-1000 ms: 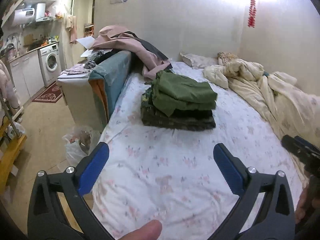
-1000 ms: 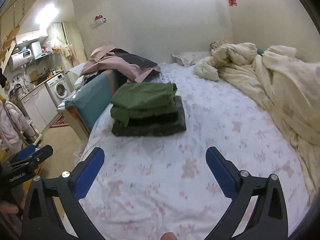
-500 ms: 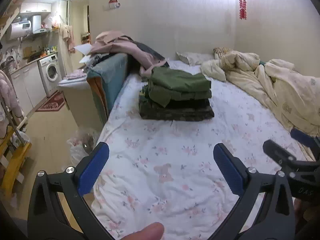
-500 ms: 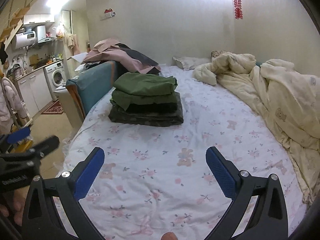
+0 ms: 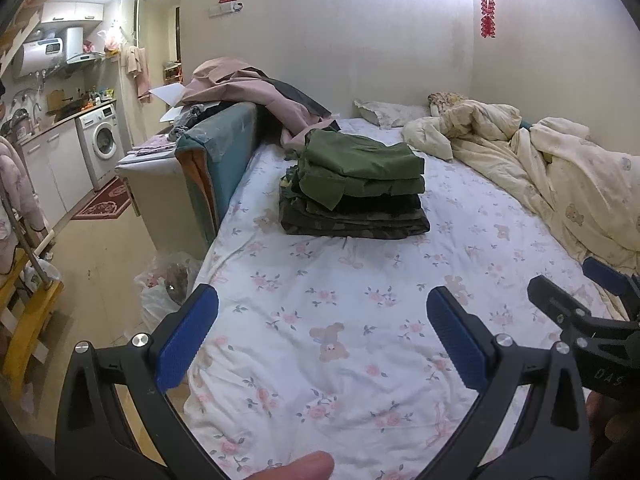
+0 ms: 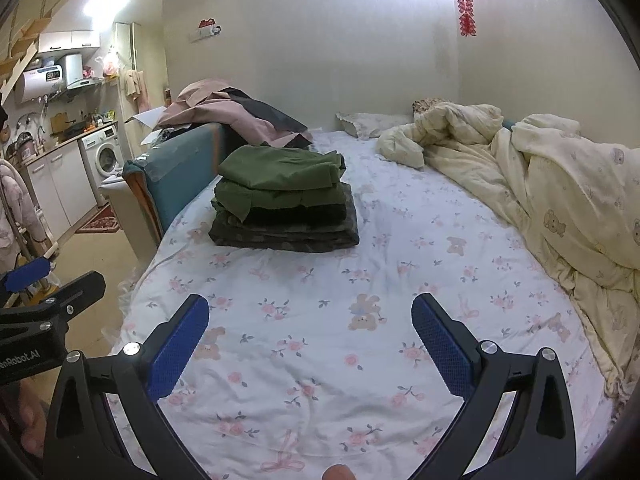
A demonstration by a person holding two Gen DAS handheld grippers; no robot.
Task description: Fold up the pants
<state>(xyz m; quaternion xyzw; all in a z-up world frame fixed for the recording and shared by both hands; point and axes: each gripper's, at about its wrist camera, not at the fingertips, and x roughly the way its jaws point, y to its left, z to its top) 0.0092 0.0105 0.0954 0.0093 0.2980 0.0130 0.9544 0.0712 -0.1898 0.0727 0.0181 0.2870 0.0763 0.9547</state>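
Left wrist view is showing the left gripper [image 5: 322, 336] and right gripper [image 6: 310, 338] both hanging spread and empty over the near floral sheet [image 5: 360, 320], probably because the folded pants [image 5: 356, 184] are sitting stacked farther up the bed, seemingly finished.

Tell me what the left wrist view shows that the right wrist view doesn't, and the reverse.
Only the left wrist view shows the white plastic bag on the floor beside the bed and the right gripper at its right edge. Only the right wrist view shows the left gripper at its left edge. Both share the stack of folded pants on the floral sheet, the cream duvet, the washing machine, and open, empty jaws.
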